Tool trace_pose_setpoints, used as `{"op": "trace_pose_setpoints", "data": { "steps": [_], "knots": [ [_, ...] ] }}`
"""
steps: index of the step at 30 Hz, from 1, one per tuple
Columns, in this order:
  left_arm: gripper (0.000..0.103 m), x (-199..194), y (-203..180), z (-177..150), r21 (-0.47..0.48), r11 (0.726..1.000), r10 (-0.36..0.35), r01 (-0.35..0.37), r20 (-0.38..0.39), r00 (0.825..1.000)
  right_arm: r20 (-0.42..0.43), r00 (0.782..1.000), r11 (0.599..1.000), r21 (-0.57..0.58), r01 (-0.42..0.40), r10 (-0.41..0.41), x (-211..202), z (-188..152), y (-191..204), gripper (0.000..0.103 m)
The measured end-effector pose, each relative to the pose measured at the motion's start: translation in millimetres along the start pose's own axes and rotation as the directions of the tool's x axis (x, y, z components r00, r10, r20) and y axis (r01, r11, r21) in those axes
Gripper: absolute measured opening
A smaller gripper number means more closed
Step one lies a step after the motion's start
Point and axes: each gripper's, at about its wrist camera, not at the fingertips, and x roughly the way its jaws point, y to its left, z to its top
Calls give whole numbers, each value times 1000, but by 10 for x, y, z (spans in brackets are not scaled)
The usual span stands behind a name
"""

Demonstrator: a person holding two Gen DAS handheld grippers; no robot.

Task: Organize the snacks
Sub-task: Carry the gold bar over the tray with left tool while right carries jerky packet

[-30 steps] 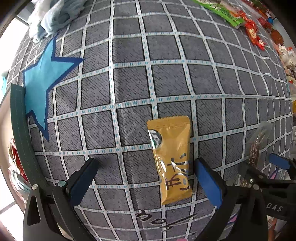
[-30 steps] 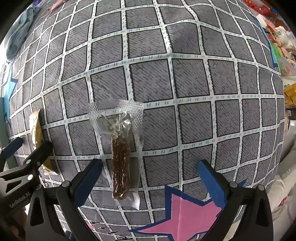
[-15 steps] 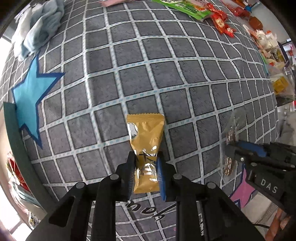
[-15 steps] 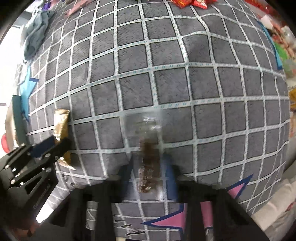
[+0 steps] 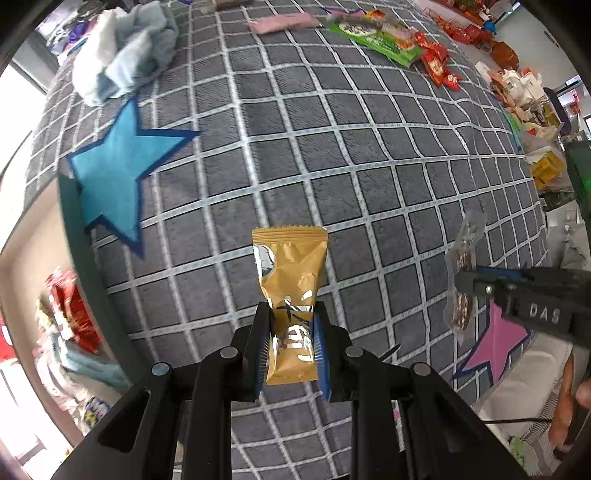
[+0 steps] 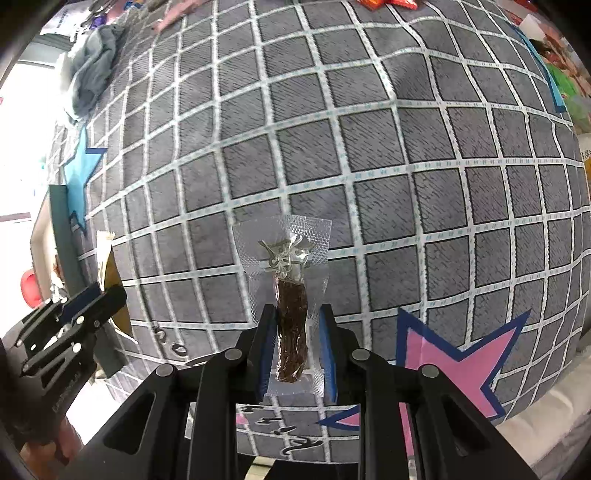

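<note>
My left gripper [image 5: 290, 325] is shut on a gold snack packet [image 5: 291, 280] and holds it above the grey checked mat [image 5: 332, 155]. My right gripper [image 6: 294, 321] is shut on a clear pouch with a dark brown snack stick [image 6: 291, 314] and holds it above the mat. The right gripper and its pouch [image 5: 461, 295] show at the right of the left wrist view. The left gripper and the gold packet [image 6: 110, 288] show at the left of the right wrist view.
A pale blue cloth [image 5: 125, 62] lies at the mat's far left. A green packet [image 5: 376, 40], red sweets [image 5: 439, 64] and a pink packet [image 5: 284, 24] lie along the far edge. More snacks [image 5: 528, 96] are heaped at the far right. Blue [image 5: 114, 177] and pink [image 6: 454, 362] stars mark the mat.
Both grippers closed on their snacks a second ago and have since lifted them off the mat, so more of the mat and its far edge is in view.
</note>
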Motion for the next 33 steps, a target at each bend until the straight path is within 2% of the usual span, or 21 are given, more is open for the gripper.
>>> {"op": "trace_pose_setpoints", "data": {
  "steps": [7,11,17,24,30,31,33],
  "knots": [
    [24,-373,630,-323,-46,999,12,-10,46,999,20,1000,998,-59,-19,20,-151,-19,493,24],
    [24,-665,1100,-385,-94,995,26,-18,83,996,26,999,992,-125,-26,29,-197,9,893,24],
    [24,-913,1590,-515,-179,984,44,-21,124,991,31,999,970,-241,-31,40,-211,55,1491,24],
    [24,-1161,2274,-791,-299,954,70,-20,158,985,30,998,931,-362,-37,52,-151,6,2177,24],
    [24,-1248,2652,-931,-382,924,97,-25,171,980,26,998,897,-441,-39,57,-118,-12,2752,24],
    [24,-1248,2611,-943,-393,919,103,-28,171,980,26,998,892,-450,-40,58,-110,-11,2830,24],
    [24,-1297,2893,-1097,-421,907,111,-32,166,980,21,998,883,-468,-44,61,-81,-4,2992,24]
  ]
}}
